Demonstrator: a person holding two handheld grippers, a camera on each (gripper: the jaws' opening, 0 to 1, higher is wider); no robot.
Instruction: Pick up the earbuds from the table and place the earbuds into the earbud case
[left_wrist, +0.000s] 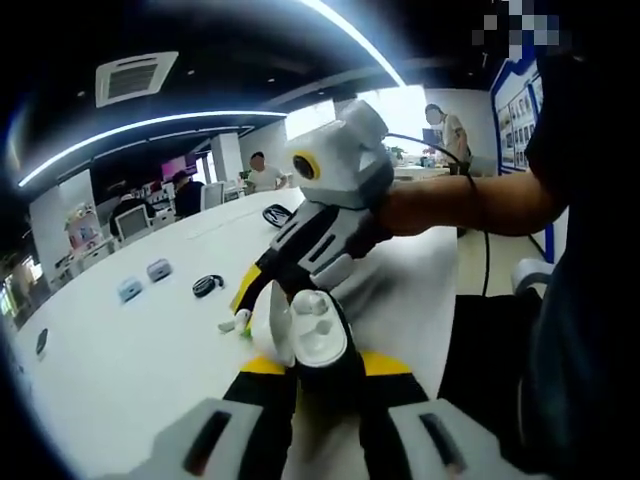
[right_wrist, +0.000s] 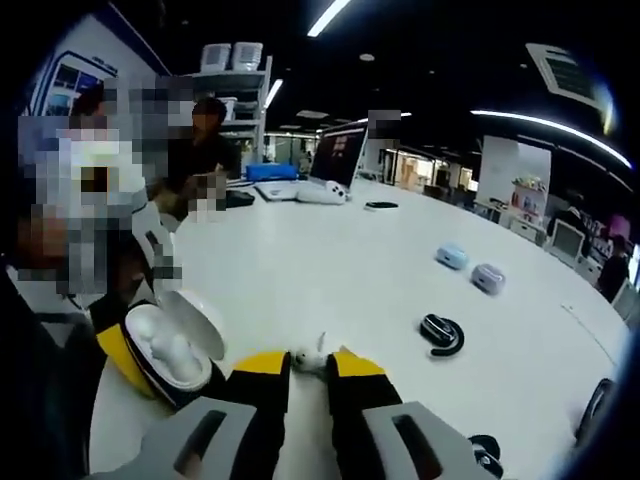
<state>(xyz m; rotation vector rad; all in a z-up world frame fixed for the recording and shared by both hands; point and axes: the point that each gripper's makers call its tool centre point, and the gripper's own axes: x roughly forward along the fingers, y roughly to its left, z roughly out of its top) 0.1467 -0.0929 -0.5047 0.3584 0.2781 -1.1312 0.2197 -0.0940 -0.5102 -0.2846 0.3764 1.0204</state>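
- Left gripper (left_wrist: 318, 372) clamps the open white earbud case (left_wrist: 312, 332), lid up, above the white table (left_wrist: 130, 370)
- Right gripper (right_wrist: 309, 362) pinches a white earbud (right_wrist: 308, 358) just beside the case (right_wrist: 172, 352)

You are working in an open-plan office. A long white counter (right_wrist: 330, 270) runs through the room, shared with other people seated at its far end (left_wrist: 265, 172). An open laptop (right_wrist: 338, 158) and a blue tray (right_wrist: 272, 171) sit on it near them. Overhead you have a dark ceiling with curved LED light strips (left_wrist: 140, 128) and a cassette air-conditioning unit (left_wrist: 135, 76). Monitors (left_wrist: 132, 222) stand on desks behind. A shelf rack with storage boxes (right_wrist: 232, 58) stands against the back wall, and a blue notice board with posted sheets (left_wrist: 515, 115) hangs on a wall.
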